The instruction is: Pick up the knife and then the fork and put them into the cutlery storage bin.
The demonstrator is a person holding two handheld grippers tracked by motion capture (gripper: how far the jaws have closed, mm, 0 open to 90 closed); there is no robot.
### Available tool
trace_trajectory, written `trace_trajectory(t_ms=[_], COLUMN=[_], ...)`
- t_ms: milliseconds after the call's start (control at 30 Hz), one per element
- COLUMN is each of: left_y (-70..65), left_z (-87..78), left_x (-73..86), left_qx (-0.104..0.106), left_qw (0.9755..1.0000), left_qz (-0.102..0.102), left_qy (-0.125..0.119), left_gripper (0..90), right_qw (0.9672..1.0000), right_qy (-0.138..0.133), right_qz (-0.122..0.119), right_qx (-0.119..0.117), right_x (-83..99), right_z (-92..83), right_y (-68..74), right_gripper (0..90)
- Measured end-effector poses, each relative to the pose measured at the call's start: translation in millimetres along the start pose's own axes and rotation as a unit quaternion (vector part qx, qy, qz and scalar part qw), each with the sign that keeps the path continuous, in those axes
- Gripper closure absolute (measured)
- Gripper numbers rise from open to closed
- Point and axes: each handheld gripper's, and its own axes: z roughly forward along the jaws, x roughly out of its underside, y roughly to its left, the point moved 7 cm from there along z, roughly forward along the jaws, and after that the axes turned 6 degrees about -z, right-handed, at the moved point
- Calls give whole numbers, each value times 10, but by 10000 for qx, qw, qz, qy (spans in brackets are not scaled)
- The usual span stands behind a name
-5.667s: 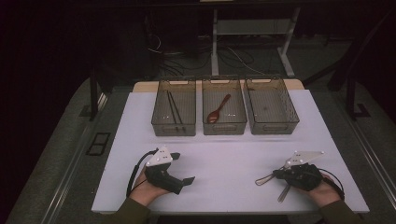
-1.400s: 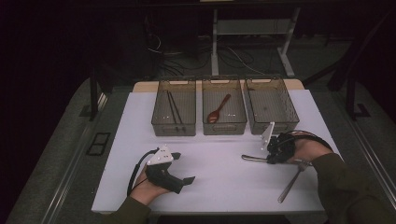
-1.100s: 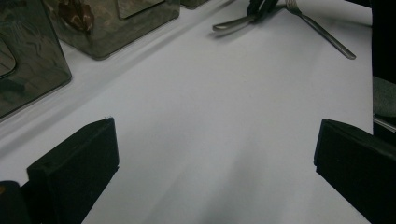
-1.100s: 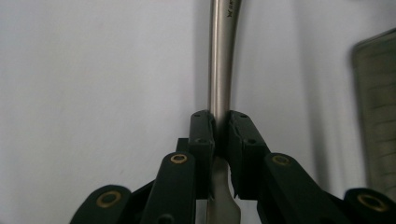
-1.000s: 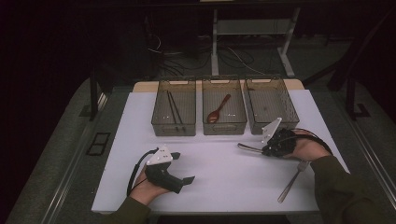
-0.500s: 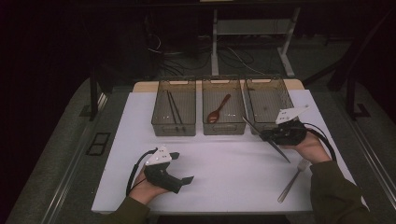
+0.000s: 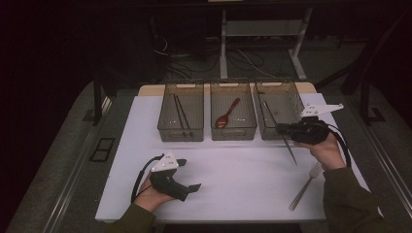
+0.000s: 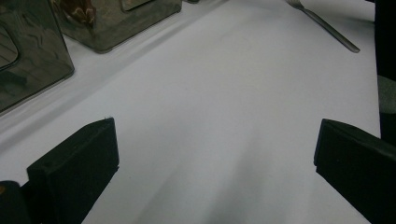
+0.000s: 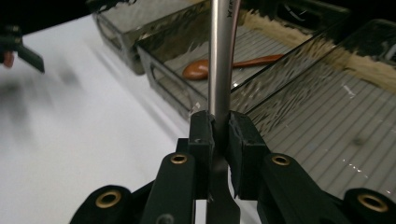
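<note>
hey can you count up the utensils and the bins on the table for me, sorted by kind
Bins: 3
Chopsticks: 1 pair, in the left bin
Wooden spoon: 1, in the middle bin
Knife: 1, clamped in the right gripper over the right bin
Fork: 1, on the table
Total: 7

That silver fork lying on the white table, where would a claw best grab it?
Probably at mid-handle of the silver metal fork, coming straight down from above. It lies flat and slim on the white table, tines toward the bins, so the jaws should close across the narrow handle.
</note>
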Motion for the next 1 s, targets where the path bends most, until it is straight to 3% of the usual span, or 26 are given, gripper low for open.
trace_trajectory(t_ms=[467,833,1000], left_y=[3,2,-3], left_z=[-8,-23,-25], left_x=[19,18,15], left_qx=[115,130,140], left_qw=[9999,9999,9999], left_qz=[17,37,59], left_qy=[-20,-20,-19], left_gripper=[0,0,0], right_qw=[9965,9929,9888], right_qy=[-467,-471,-489], right_qz=[426,377,398], right_qx=[551,1028,1353], right_x=[-304,-671,-778], right_z=[-220,-248,-182], right_y=[-296,-571,-752], right_gripper=[804,804,804])
